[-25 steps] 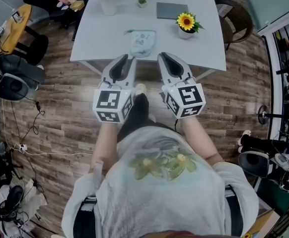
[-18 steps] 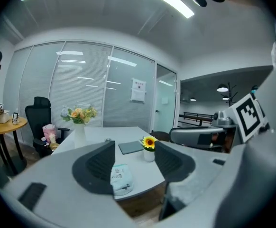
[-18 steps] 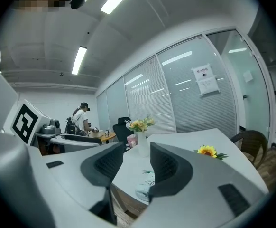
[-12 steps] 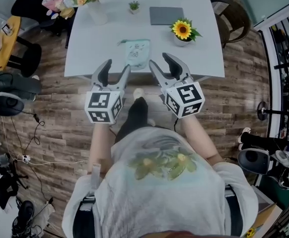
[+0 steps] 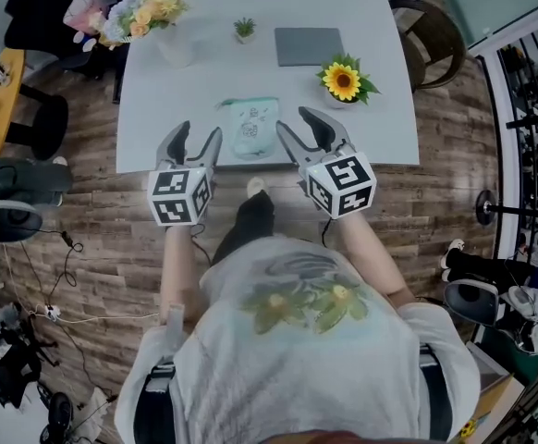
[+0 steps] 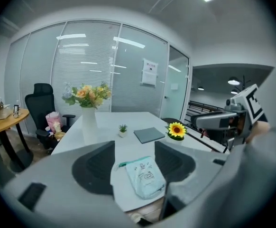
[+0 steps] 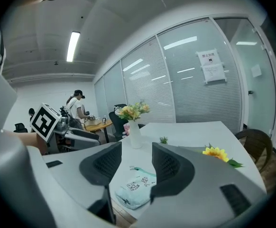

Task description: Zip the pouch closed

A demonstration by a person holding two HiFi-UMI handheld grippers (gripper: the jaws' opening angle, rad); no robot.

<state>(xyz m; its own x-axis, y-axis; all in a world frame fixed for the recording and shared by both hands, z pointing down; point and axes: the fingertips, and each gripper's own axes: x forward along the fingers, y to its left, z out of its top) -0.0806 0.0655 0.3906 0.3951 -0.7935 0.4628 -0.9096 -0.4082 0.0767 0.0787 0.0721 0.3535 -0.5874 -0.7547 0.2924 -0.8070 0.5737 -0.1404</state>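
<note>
A pale mint pouch [image 5: 253,128] with small printed drawings lies flat at the near edge of the white table [image 5: 186,91], its near end slightly over the edge. Its teal zip end shows at the far left corner. My left gripper [image 5: 197,137] hangs open just left of the pouch, short of the table edge. To the right of the pouch my right gripper [image 5: 299,126] is also open. Neither touches it. The left gripper view frames the pouch [image 6: 145,177] between the open left gripper [image 6: 134,147]. The right gripper view shows the pouch [image 7: 135,188] below the open right gripper [image 7: 136,148].
On the table stand a white vase of flowers [image 5: 172,35], a tiny potted plant [image 5: 244,29], a grey notebook [image 5: 308,46] and a sunflower pot [image 5: 343,81]. A wooden chair [image 5: 435,30] is at the right, and cables and gear lie on the floor at the left.
Both grippers have opened their jaws from nearly shut. Both have moved forward and down toward the table edge, ending on either side of the pouch.
</note>
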